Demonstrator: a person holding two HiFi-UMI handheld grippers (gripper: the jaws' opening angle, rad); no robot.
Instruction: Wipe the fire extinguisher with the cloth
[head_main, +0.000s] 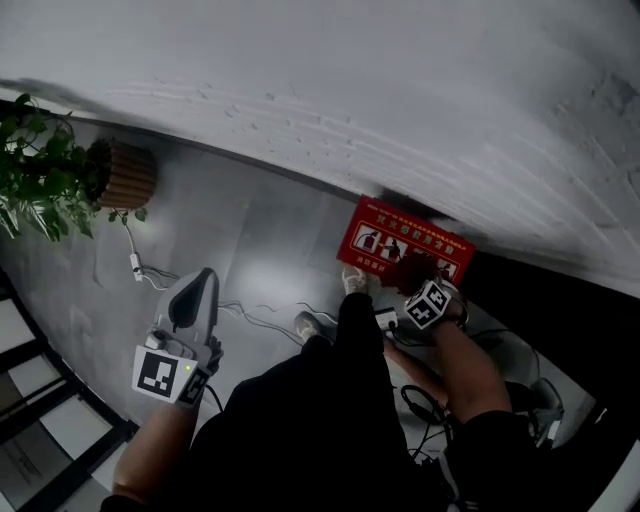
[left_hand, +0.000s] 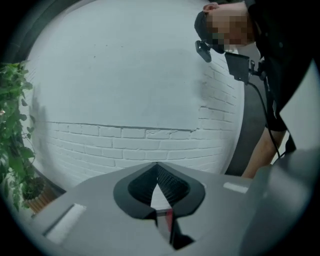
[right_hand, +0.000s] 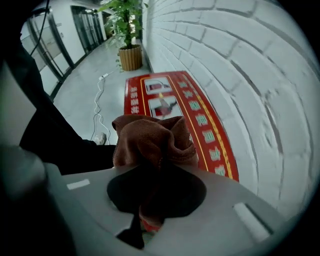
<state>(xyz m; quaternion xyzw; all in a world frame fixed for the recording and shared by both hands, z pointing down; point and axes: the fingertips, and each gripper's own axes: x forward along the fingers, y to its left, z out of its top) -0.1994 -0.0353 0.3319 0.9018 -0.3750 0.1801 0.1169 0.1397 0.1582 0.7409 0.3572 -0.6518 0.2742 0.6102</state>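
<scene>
Evidently the wiping itself is only about to start. At far left a potted plant (head_main: 45, 170) stands by the white brick wall (head_main: 400, 90), clear of the work. The left gripper (head_main: 198, 285) hangs idle over the grey floor (head_main: 250, 240), jaws pressed together on nothing. Further right, the right gripper (head_main: 420, 290) points down, clamped on a bunched brown cloth (right_hand: 152, 140) directly over the red fire extinguisher box (right_hand: 200, 120) against the wall; contact cannot be told. Next the person must press the cloth down and drag it along the red face.

Floor (head_main: 235, 235): planter (head_main: 126, 176), cable (head_main: 150, 276), red box (head_main: 404, 246)
</scene>
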